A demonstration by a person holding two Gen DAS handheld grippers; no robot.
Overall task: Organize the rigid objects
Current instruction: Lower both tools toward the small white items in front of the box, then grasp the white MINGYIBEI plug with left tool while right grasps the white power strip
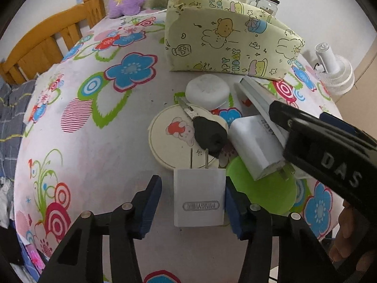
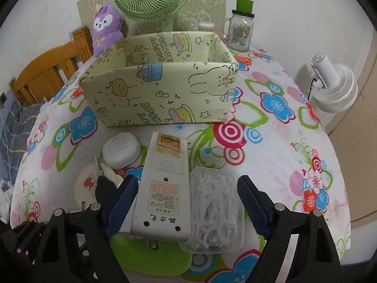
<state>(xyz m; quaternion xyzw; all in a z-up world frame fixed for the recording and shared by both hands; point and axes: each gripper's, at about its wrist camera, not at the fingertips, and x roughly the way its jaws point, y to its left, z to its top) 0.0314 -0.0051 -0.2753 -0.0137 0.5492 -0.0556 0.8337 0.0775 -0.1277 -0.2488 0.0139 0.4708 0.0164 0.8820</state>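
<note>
Between the spread fingers of the left tongs [image 1: 192,206] a white plug adapter [image 1: 199,197] is seen lying flat on the worktop [image 1: 113,155], its two prongs pointing away; the right finger lies against its side, while a gap is left at the left finger, so it is not clamped. An embossed label is carried on its face, but the lettering cannot be read. Just beyond it, a round cream lid with a cartoon print [image 1: 173,139] is overlapped by a black-headed key [image 1: 207,134], and a green disc [image 1: 264,188] lies to the right, partly covered by a white charger block [image 1: 255,141].

The right tongs [image 2: 186,202] are held wide, and two things are framed between the fingers: a long white power strip [image 2: 162,188], seen from its labelled underside, and a clear plastic box of white floss picks [image 2: 215,210] just beside it. Whether either finger touches them cannot be told. The near end of the strip rests over the green disc.

Farther back, a white oval case [image 2: 121,149] lies near the strip's far end. Behind everything, an open fabric storage box with cartoon animals [image 2: 160,94] stands on the flowered cloth.
</note>
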